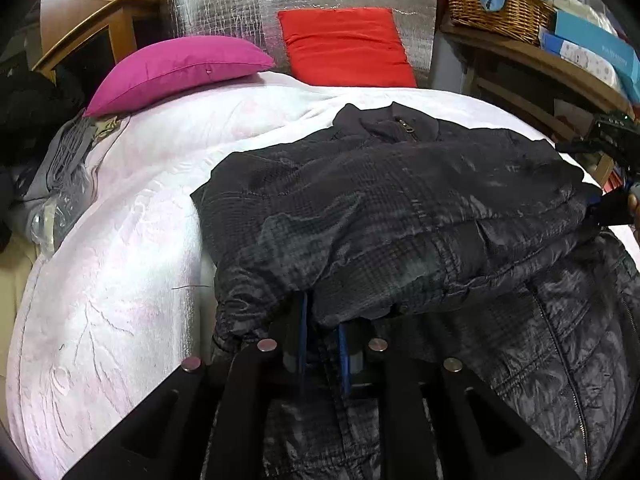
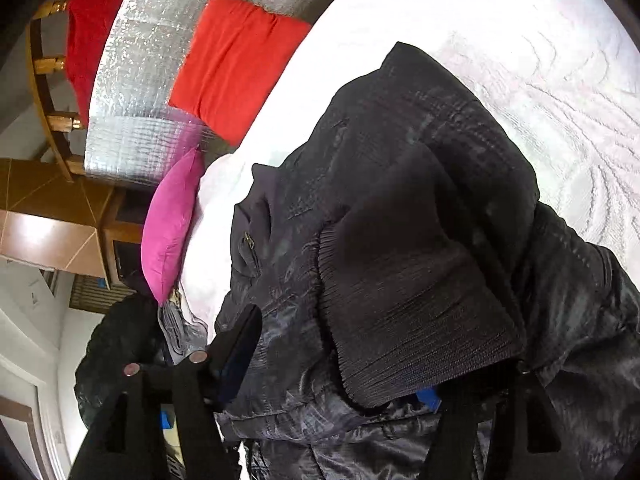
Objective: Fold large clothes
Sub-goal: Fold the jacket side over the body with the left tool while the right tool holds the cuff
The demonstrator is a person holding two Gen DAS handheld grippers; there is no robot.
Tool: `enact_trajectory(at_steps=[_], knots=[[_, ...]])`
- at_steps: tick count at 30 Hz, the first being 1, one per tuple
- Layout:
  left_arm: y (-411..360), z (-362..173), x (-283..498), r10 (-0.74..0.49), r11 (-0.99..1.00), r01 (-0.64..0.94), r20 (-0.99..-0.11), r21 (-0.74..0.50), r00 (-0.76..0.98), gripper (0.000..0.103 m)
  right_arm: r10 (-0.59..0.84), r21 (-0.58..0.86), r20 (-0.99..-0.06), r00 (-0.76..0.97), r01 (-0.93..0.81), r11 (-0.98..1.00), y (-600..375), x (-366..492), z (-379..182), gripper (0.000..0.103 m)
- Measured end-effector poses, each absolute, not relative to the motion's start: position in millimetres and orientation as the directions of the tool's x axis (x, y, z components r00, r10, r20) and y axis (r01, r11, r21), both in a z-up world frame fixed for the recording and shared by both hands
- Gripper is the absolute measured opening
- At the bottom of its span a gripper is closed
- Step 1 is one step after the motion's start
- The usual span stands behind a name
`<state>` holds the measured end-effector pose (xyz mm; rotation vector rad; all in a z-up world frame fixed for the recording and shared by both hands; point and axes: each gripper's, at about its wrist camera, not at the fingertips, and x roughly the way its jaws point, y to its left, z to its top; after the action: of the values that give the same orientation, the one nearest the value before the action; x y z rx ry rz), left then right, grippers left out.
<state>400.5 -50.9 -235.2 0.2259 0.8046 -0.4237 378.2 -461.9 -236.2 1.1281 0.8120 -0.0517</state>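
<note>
Jacket, dark quilted and shiny (image 1: pixel 400 208), lies on the white embossed bedspread (image 1: pixel 120 260), one part already folded over the body, its ribbed knit cuff (image 2: pixel 408 320) on top. Left gripper (image 1: pixel 324 344) pinches the near hem between closed fingers. Right gripper (image 2: pixel 332 376) has fabric draped across it; grip unclear. I'd call it roughly halfway, further folds remaining.

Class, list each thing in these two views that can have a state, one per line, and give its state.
jacket: partly folded, lying on the bed, collar zip closed
left claw: shut on jacket fabric
right claw: cannot tell, jacket hides one finger
pink cushion: resting on the bed
red cushion: leaning upright
wicker basket: full
</note>
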Motion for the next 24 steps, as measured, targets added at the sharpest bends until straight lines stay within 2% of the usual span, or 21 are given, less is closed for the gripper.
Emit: enact_trajectory(at_steps=[2, 4, 5, 8, 13, 17, 24], knots=[[-53, -236, 400, -0.279, 0.891, 0.452, -0.735, 0.041, 0.618, 0.013, 0.347, 0.791, -0.582, 0.736, 0.413, 0.451, -462, 376, -235, 0.071], [-54, -236, 399, -0.275, 0.891, 0.451, -0.730, 0.051, 0.626, 0.013, 0.319, 0.775, -0.583, 0.747, 0.395, 0.494, -466, 371, -229, 0.054], [-54, -235, 399, -0.273, 0.891, 0.451, -0.726, 0.056, 0.631, 0.012, 0.283, 0.737, -0.613, 0.738, 0.404, 0.543, -463, 372, -224, 0.027], [-54, -230, 397, -0.291, 0.887, 0.459, -0.713, 0.049, 0.638, 0.009, 0.220, 0.682, -0.636, 0.740, 0.406, 0.608, -463, 368, -213, 0.017], [-61, -225, 386, -0.339, 0.856, 0.514, -0.694, 0.053, 0.635, 0.009, 0.111, 0.628, -0.631, 0.768, 0.422, 0.654, -471, 358, -198, 0.016], [-70, -228, 377, -0.361, 0.815, 0.574, -0.704, 0.082, 0.612, 0.009, 0.039, 0.553, -0.698, 0.715, 0.504, 0.663, -480, 360, -209, 0.016], [-65, -230, 380, -0.353, 0.828, 0.557, -0.716, 0.060, 0.602, 0.009, 0.037, 0.562, -0.688, 0.724, 0.501, 0.658, -481, 359, -207, 0.016]])
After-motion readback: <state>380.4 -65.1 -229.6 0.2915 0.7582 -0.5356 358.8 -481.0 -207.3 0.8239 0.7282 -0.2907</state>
